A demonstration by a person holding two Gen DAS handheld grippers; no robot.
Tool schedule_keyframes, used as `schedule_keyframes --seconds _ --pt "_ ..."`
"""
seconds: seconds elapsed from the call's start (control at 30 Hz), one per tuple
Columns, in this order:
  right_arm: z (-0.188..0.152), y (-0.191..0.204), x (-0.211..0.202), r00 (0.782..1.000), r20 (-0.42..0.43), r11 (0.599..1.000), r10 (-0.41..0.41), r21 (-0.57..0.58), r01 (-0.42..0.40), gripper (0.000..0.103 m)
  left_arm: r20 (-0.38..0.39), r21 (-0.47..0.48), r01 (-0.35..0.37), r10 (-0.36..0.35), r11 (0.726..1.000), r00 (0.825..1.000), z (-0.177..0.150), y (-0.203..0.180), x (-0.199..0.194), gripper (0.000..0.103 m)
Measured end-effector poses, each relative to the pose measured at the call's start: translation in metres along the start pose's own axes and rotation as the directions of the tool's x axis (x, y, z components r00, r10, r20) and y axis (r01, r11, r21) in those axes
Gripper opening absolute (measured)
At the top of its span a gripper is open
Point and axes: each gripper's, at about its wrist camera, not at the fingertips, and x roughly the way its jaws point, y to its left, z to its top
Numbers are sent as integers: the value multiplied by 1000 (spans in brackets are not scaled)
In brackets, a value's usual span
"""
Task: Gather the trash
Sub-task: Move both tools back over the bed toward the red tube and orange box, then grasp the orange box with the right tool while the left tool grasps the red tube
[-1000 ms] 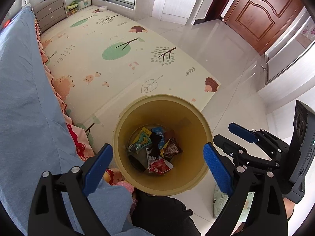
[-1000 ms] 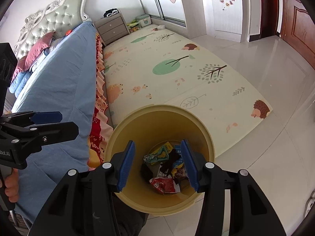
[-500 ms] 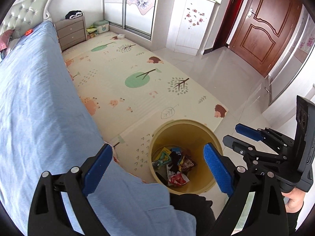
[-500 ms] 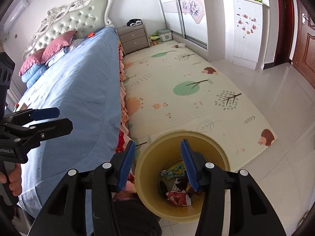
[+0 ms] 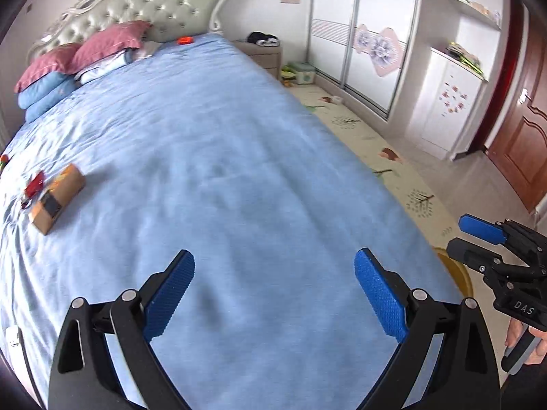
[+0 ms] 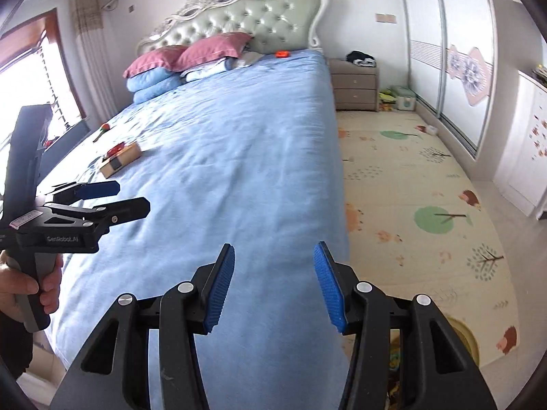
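Note:
My left gripper [image 5: 273,290] is open and empty above the near part of the blue bed [image 5: 222,157]; it also shows in the right wrist view [image 6: 112,198]. My right gripper [image 6: 273,283] is open and empty over the bed's right edge; it also shows in the left wrist view [image 5: 475,239]. A brown cardboard box [image 5: 56,198] with a red wrapper [image 5: 34,184] beside it lies on the bed at the far left, also in the right wrist view [image 6: 121,159]. Only the rim of the yellow trash bin [image 5: 458,273] shows by the bed's foot; it also shows in the right wrist view [image 6: 468,338].
Pillows [image 6: 191,58] are stacked at the headboard. A small orange object [image 6: 282,54] lies near them. A nightstand [image 6: 355,85] stands right of the bed. A patterned play mat [image 6: 420,212] covers the floor. A wardrobe [image 5: 372,37] and a brown door [image 5: 519,136] are on the right.
Both grippers have swung up from over the yellow bin and now face the bed. The bin has dropped to the lower right edge of both views. Both grippers stay open.

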Motion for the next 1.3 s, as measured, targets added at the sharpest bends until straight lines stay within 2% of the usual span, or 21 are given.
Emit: schedule_keyframes --seconds 0.17,0.33,0.47,0.6,0.73,0.87,1.0,1.17,1.3 --pt "39 83 46 993 -28 988 119 -98 -121 48 29 -121 -127 132 984 991 6 103 -18 95" --pt "67 153 91 972 -84 967 220 -113 -229 48 34 -212 -236 249 948 968 8 196 -27 97" --pt "85 210 123 957 -110 953 269 -116 -281 48 23 -267 -279 296 922 955 -2 258 -29 97" --pt "99 255 150 949 -130 943 287 -134 -303 48 10 -302 -284 301 910 954 -3 308 -22 97" --pt "117 288 182 950 -142 950 277 -108 -293 48 15 -326 -263 283 908 959 0 348 -12 97" --pt "135 307 218 953 -158 963 259 -28 -267 48 25 -306 -260 281 916 959 9 380 1 97" --pt "150 323 254 966 -177 982 190 36 -187 48 35 -279 -247 267 928 963 22 415 20 97" --pt "162 334 293 961 -237 980 142 169 -103 48 17 -207 -202 210 957 978 36 452 48 97" --pt "174 343 309 962 -265 980 64 199 -11 50 12 -163 -178 183 970 983 48 471 65 97"
